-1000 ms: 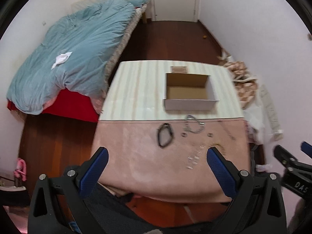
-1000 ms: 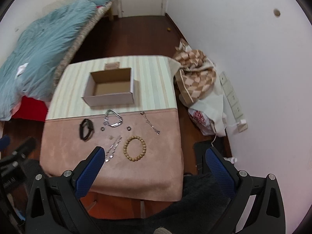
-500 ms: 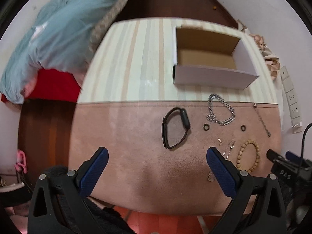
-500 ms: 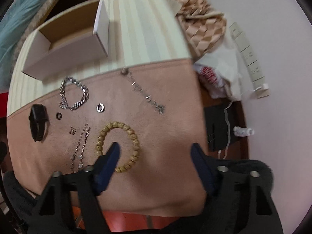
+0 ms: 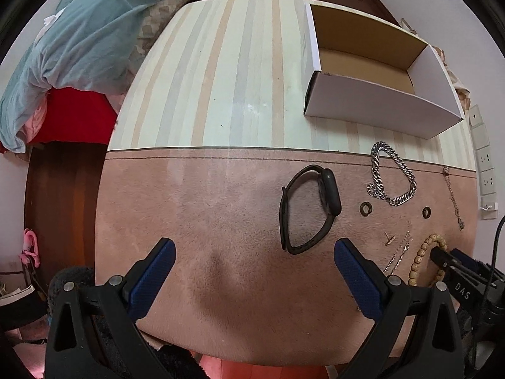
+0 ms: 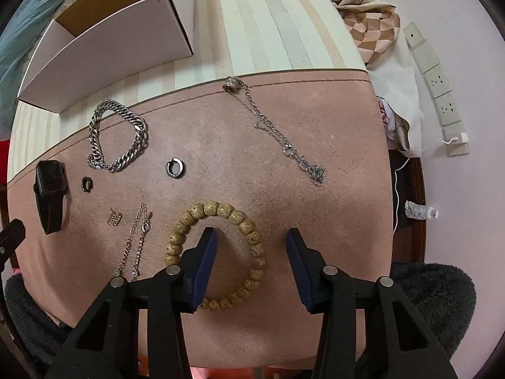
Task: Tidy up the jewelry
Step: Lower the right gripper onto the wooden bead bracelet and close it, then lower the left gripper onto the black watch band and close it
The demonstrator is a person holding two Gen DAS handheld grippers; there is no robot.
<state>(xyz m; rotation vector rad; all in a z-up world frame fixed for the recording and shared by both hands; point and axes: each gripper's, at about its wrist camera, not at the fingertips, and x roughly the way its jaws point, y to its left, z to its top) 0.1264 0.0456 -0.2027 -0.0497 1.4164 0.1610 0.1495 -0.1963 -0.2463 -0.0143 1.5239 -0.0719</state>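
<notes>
Two handheld grippers point down at a tabletop (image 5: 202,208) spread with jewelry, half pink suede-like cloth and half pale stripes.

A bed with a blue quilt (image 5: 88,31) stands on dark wood flooring to one side, and a white wall is on the other. An open white cardboard box (image 5: 375,110) sits on the striped part. Only the left wrist view shows the bed clearly; only the right wrist view shows the checked cloth (image 6: 369,19) and wall sockets (image 6: 435,79) well. The left gripper (image 5: 252,271) hangs wide open, holding nothing, with a black watch (image 5: 307,208) just ahead. The right gripper (image 6: 251,260) is closing, one finger inside a wooden bead bracelet (image 6: 249,237), beads between the pads but not yet pinched. A silver chain bracelet (image 6: 118,135), rings and thin chains lie nearby.
</notes>
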